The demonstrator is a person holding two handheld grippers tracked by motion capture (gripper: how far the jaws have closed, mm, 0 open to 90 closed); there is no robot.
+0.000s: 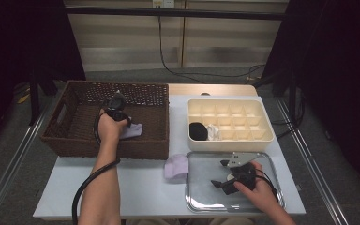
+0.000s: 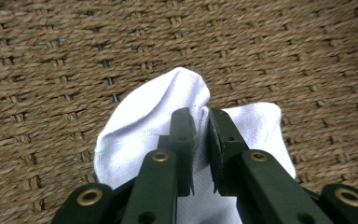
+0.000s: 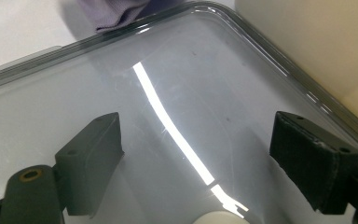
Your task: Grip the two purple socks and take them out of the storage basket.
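while the left gripper (image 2: pixel 200 135) pinches the soft pale lilac cloth (image 2: pixel 144 135) mid-fold at centre frame, right gripper (image 3: pixel 198 154) fingers gape; it'll sag.

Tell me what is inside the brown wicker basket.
One pale sock, pinched by the left gripper, lies on the basket floor. The hand and the near wall hide part of the floor.

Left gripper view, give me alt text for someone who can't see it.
The left claw pinches a fold of a pale lavender-white sock, its two black jaws nearly closed on the fabric. The sock lies on the brown woven floor of a wicker basket.
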